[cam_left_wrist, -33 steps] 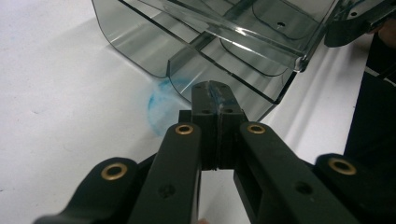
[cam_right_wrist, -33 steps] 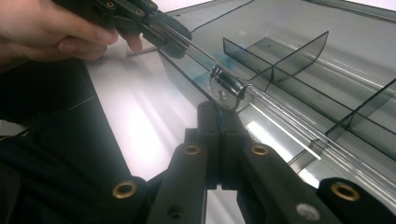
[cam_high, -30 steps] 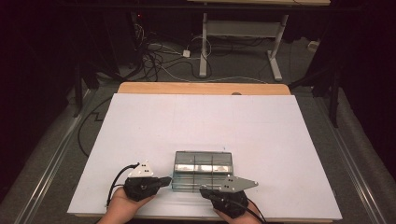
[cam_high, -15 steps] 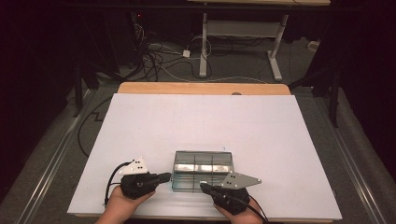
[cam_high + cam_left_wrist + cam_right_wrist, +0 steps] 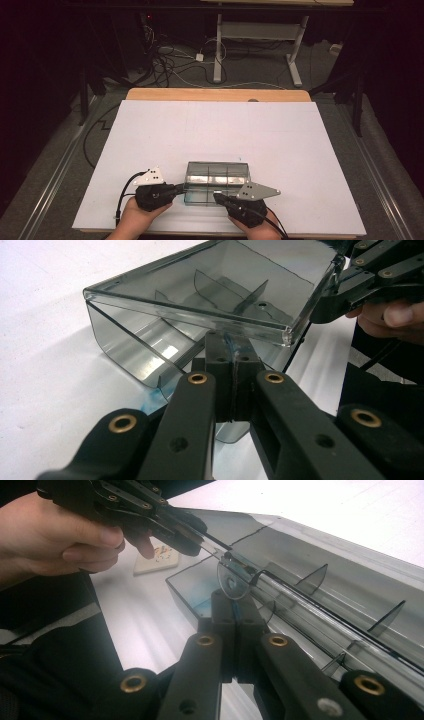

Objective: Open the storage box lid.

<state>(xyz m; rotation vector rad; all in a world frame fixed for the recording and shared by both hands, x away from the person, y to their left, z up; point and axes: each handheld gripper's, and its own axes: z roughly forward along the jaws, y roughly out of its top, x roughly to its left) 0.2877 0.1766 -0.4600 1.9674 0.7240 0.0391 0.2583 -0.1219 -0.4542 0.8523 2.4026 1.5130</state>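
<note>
White board covers most of the surface [image 5: 225, 135], with a wooden edge at the top of the high view and cables on the dark floor beyond. A clear, smoky plastic organiser box [image 5: 216, 181] with internal dividers sits low and centre in that view, close to the person's edge.

The left gripper [image 5: 176, 190] meets the box at its left end; in the left gripper view its jaws are pressed together on a thin plastic edge or tab of the box [image 5: 200, 305], whose lid looks partly raised above the tray. The right gripper [image 5: 219, 196] comes in at the near right; in the right gripper view its jaws are likewise pinched closed on a small rounded clear latch tab [image 5: 231, 582] at the box rim.

Risk, as a judgement: both holds are on thin, slick plastic lips, so a pull in uneven directions could let one slip off, snap a tab, or twist the light box and skid it off the near edge.

Both hands lie low at the bottom of the high view, left hand [image 5: 140, 220] and right hand [image 5: 255, 227], wrists flat, grippers angled inward towards each other.
</note>
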